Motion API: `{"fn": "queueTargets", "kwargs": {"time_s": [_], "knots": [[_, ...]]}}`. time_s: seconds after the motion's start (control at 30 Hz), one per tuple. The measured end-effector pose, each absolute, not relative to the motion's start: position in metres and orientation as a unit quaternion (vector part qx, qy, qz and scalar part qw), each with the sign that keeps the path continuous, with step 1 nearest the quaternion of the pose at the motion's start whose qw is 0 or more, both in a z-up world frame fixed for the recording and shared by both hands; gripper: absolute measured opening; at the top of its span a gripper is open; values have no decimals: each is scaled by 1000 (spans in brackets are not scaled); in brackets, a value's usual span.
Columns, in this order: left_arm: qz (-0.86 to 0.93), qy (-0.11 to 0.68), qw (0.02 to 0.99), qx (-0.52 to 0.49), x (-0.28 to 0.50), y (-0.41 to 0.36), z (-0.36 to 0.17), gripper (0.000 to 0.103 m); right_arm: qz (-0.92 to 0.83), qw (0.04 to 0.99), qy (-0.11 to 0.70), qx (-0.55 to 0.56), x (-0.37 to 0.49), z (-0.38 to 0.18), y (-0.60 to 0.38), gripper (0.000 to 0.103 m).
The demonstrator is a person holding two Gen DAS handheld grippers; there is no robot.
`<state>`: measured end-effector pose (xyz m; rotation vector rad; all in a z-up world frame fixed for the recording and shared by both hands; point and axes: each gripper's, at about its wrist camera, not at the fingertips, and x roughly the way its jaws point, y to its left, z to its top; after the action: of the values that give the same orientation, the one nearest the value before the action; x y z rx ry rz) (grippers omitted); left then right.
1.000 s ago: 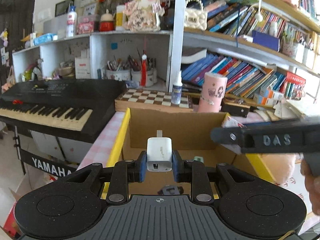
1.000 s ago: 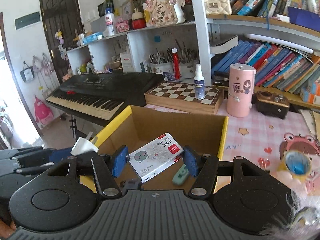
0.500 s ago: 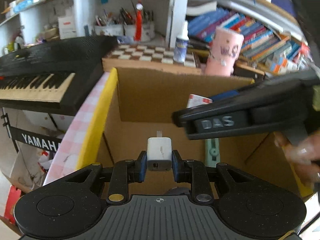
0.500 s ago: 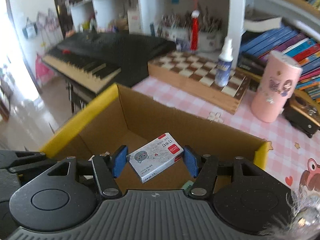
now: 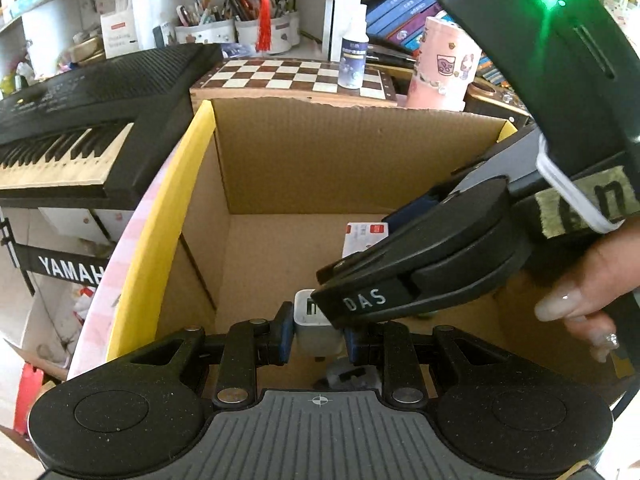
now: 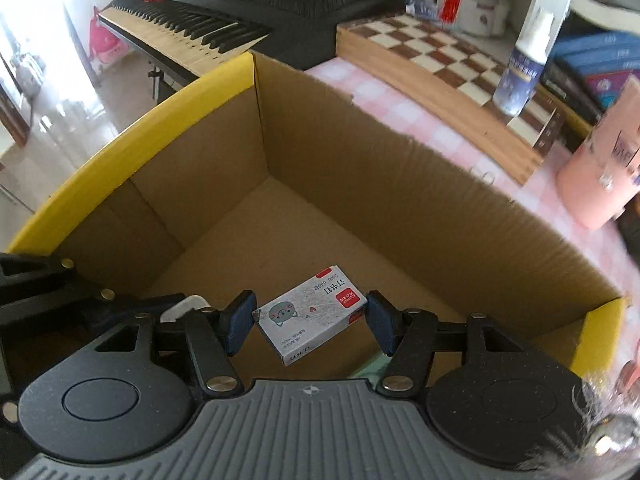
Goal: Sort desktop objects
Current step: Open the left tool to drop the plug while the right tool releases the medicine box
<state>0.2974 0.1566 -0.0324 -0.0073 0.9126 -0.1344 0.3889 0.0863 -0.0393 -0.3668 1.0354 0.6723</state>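
Note:
An open cardboard box with yellow rim flaps (image 5: 160,216) (image 6: 132,136) stands on the pink table. My left gripper (image 5: 316,334) is shut on a white charger plug (image 5: 310,320) and holds it low inside the box. My right gripper (image 6: 307,322) is shut on a small white staple box with a grey cat print (image 6: 310,316), also inside the cardboard box. The right gripper's body crosses the left wrist view (image 5: 440,256) just above the plug. A dark object (image 5: 348,376) lies on the box floor under the plug.
A black Yamaha keyboard (image 5: 80,120) (image 6: 240,4) stands left of the box. Behind it are a chessboard box (image 5: 296,76) (image 6: 452,64), a spray bottle (image 5: 353,60) (image 6: 520,76), a pink canister (image 5: 440,68) (image 6: 600,176) and shelves of books.
Both grippers have gone down and forward into the cardboard box, still holding the plug and the staple box. The right gripper now overlaps the left one's view.

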Motion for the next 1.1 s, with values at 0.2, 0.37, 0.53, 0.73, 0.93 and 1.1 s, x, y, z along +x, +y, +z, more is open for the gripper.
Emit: {"fn": "queueTargets", "kwargs": {"time_s": [0.2, 0.37, 0.53, 0.73, 0.93, 1.1], "knots": [[-58, 409, 910, 17, 286, 157, -23, 28, 312, 804, 476, -172, 386, -34, 86, 58], [-51, 376, 924, 41, 274, 156, -8, 36, 308, 817, 469, -135, 380, -20, 78, 58], [-42, 340, 938, 48, 255, 160, 8, 47, 304, 842, 430, -114, 360, 2, 71, 59], [-20, 303, 952, 44, 225, 168, 29, 54, 279, 886, 361, -83, 327, 39, 48, 62], [-2, 274, 961, 27, 192, 176, 43, 57, 232, 926, 292, -55, 288, 65, 15, 63], [6, 258, 966, 15, 167, 179, 47, 57, 190, 948, 252, -41, 255, 71, -7, 67]]}}
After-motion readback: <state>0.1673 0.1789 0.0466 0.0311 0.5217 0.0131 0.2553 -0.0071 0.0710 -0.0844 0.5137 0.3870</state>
